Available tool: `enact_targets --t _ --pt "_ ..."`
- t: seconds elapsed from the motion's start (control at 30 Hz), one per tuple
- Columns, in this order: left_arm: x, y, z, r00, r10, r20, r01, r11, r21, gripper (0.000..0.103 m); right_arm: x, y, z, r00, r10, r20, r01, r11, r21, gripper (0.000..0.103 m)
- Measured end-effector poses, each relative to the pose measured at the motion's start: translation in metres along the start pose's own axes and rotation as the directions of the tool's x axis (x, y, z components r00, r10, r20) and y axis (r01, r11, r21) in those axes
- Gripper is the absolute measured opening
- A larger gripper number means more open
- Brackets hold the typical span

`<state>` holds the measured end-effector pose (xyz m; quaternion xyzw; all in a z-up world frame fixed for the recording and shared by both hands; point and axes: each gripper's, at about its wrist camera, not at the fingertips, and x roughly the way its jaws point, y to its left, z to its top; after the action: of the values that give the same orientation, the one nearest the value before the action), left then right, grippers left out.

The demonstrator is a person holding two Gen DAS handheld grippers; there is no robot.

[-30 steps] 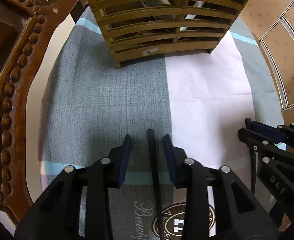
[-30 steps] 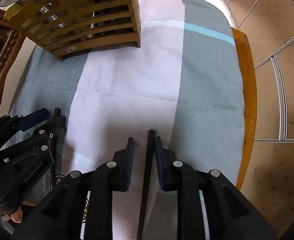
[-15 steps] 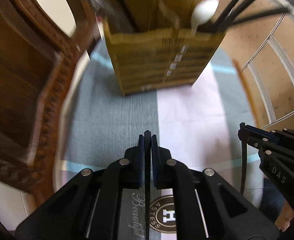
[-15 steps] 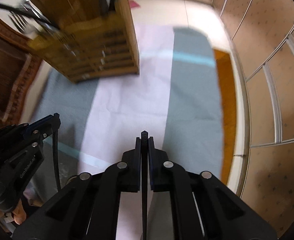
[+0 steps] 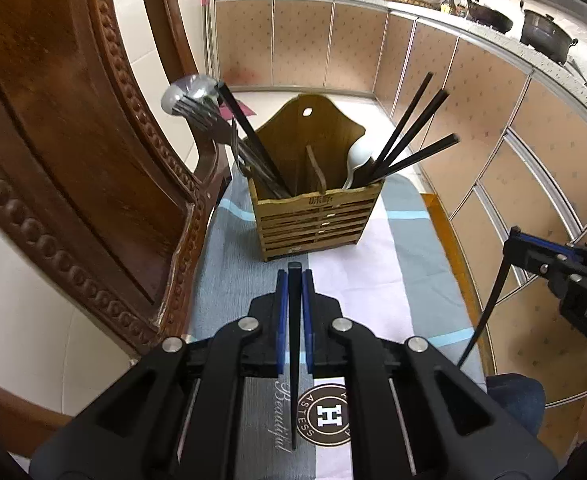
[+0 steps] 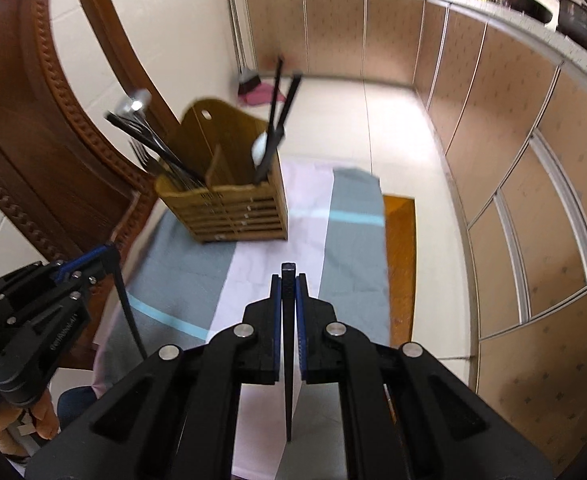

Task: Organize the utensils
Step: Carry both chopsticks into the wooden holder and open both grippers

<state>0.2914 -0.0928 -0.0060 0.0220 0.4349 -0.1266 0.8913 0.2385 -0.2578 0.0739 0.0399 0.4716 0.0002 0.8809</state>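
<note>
A slatted wooden utensil holder (image 5: pixel 313 222) stands at the far end of the cloth-covered table (image 5: pixel 237 264); it also shows in the right wrist view (image 6: pixel 237 216). Its left compartment holds forks, a metal spoon and black chopsticks; its right holds a white spoon and several black chopsticks. My left gripper (image 5: pixel 294 280) is shut on a black chopstick (image 5: pixel 294 360), lifted above the table. My right gripper (image 6: pixel 288 284) is shut on another black chopstick (image 6: pixel 288 360), also raised. Each gripper shows at the edge of the other's view.
A carved wooden chair back (image 5: pixel 73 160) rises close on the left of the table. Kitchen cabinets (image 5: pixel 473 128) and tiled floor lie beyond. The table's bare wooden edge (image 6: pixel 399 264) shows on the right.
Both grippers closed on their chopsticks, lifted them off the cloth and tilted up, so the holder's open top and the kitchen came into view.
</note>
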Motion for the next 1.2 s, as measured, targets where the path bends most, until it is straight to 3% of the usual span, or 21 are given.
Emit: enact_targets --t 0.4,0.77,1.2 --pt "-0.046 -0.001 -0.003 0.991 0.019 0.131 -0.016 1.000 -0.020 0.007 -0.041 0.014 -0.005 0.994 -0.011 0.106 0.014 1.000 -0.024 0.007" --pt "-0.047 0.009 -0.013 0.990 0.025 0.141 -0.019 0.999 -0.044 0.007 -0.032 0.024 -0.009 0.995 -0.030 0.091 0.033 0.999 -0.039 0.007" --pt "-0.094 0.013 0.015 0.970 0.011 0.242 0.000 0.999 -0.046 0.007 -0.060 0.029 0.013 0.984 -0.012 0.180 0.020 0.999 -0.044 0.007"
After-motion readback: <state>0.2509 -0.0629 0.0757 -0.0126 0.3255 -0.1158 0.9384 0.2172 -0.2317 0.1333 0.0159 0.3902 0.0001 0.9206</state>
